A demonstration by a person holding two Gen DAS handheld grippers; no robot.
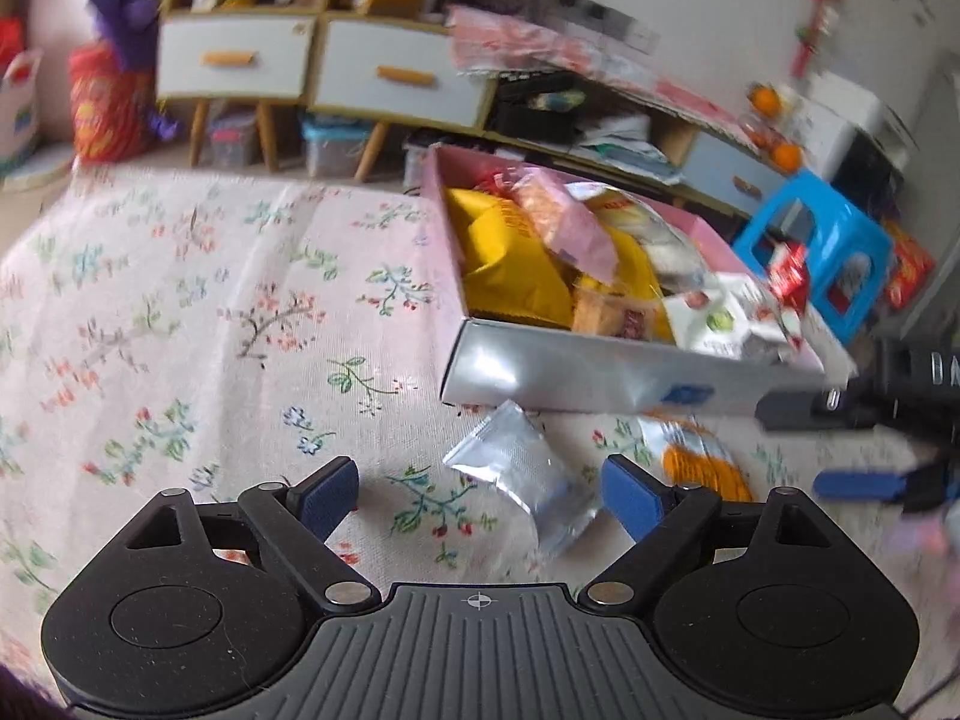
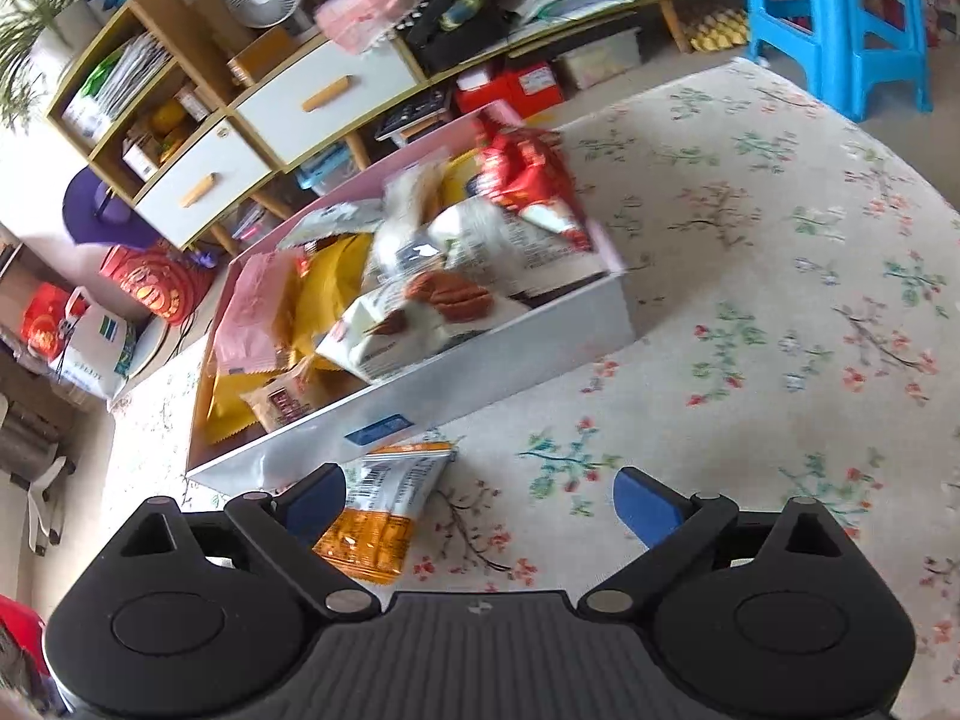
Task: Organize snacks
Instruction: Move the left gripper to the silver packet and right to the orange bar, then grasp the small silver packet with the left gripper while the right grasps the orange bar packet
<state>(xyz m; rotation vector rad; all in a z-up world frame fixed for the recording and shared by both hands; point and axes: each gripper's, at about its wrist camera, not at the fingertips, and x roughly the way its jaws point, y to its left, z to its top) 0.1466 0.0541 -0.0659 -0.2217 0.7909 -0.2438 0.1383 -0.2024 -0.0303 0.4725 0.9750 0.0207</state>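
In the left wrist view, the left gripper (image 1: 480, 495) hangs over a table covered with a pale floral cloth (image 1: 180, 312), its blue-padded jaws spread wide and holding nothing. A crumpled silver foil snack packet (image 1: 525, 480) lies flat on the cloth between the fingertips, nearer the right-hand pad, and no pad presses on it. Just beyond it stands a shallow silver-and-pink cardboard box (image 1: 558, 375) heaped with yellow, pink and white snack bags. An orange-and-white snack packet (image 1: 699, 456) lies against the box's near wall. The right gripper (image 1: 864, 444) reaches in from the right edge.

In the right wrist view, the right gripper (image 2: 480, 510) is likewise wide open and empty. The orange-and-white snack packet (image 2: 384, 510) lies on the cloth just beside its left pad, its far end touching the box (image 2: 492, 354). A blue plastic stool (image 2: 840, 24) stands beyond the table.
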